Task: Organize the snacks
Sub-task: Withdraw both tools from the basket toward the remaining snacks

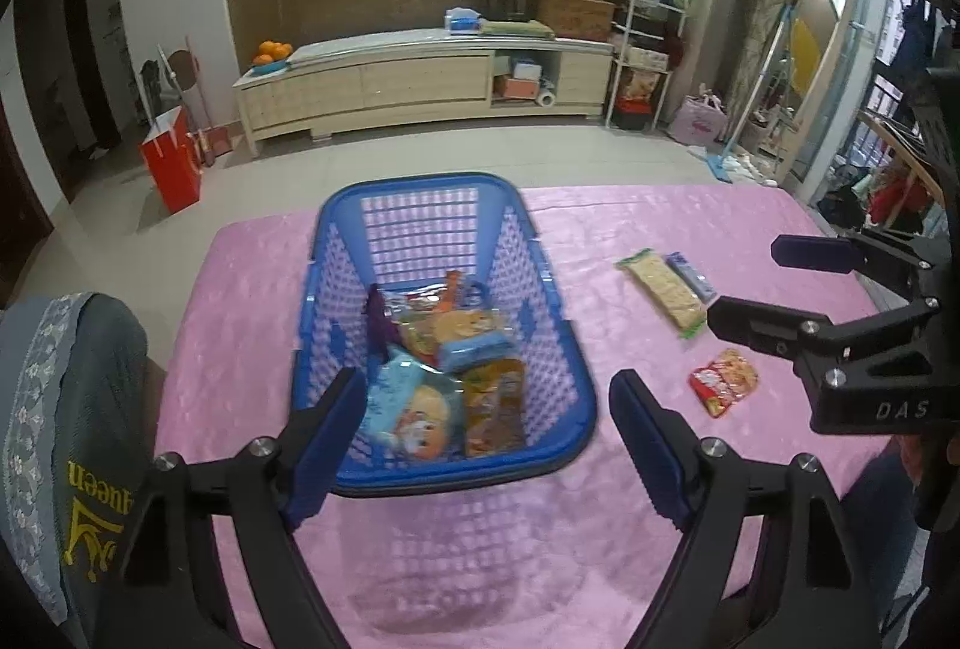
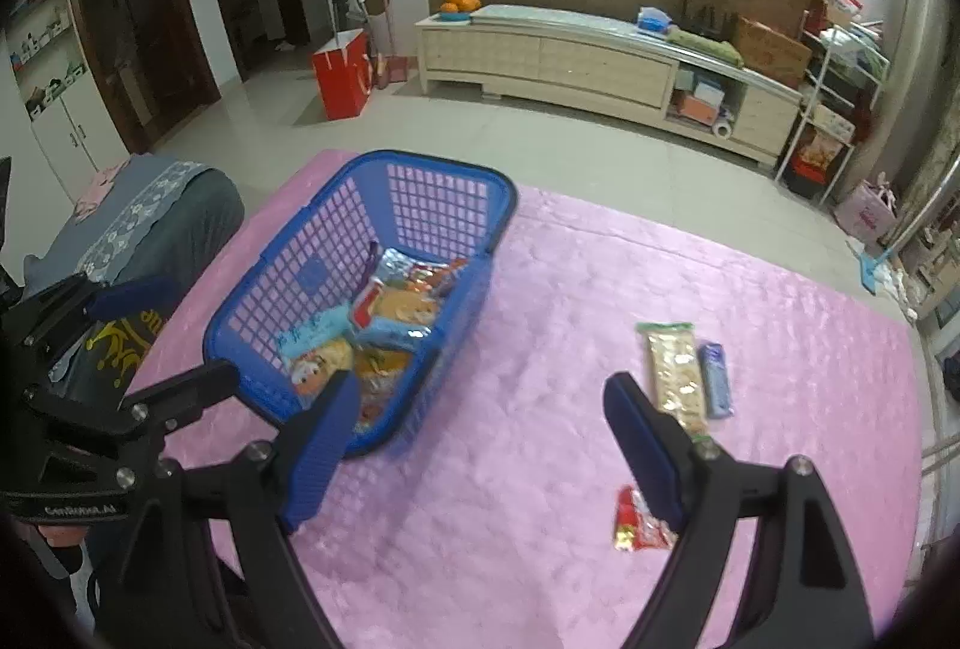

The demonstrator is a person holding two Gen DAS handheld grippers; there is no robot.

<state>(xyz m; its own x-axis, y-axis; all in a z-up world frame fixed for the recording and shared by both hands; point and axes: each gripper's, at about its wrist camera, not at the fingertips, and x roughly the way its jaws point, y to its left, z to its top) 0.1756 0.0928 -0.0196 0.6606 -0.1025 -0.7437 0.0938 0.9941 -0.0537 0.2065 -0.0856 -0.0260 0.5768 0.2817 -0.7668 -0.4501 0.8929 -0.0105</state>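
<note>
From my left wrist view the blue basket (image 1: 444, 229) sits at centre frame on the pink tablecloth (image 1: 600, 241), its long axis running from the bottom of the picture up toward the far wall. Several snack packets (image 1: 444, 349) lie piled inside it; I think the nearest is a light blue bag, though it is blurred. To the right of the basket, on the cloth, a long cracker pack (image 1: 663, 292) lies slanted, pointing from upper left to lower right, with a thin blue bar (image 1: 690, 274) just beside it on the same slant. A red packet (image 1: 723, 382) lies nearer to me, below those two. My left gripper (image 1: 474, 445) hangs over the basket's near rim, jaws spread wide with nothing between them. My right gripper (image 2: 480, 445) is likewise released and empty, above bare cloth between the basket (image 2: 312, 265) and the loose snacks.
</note>
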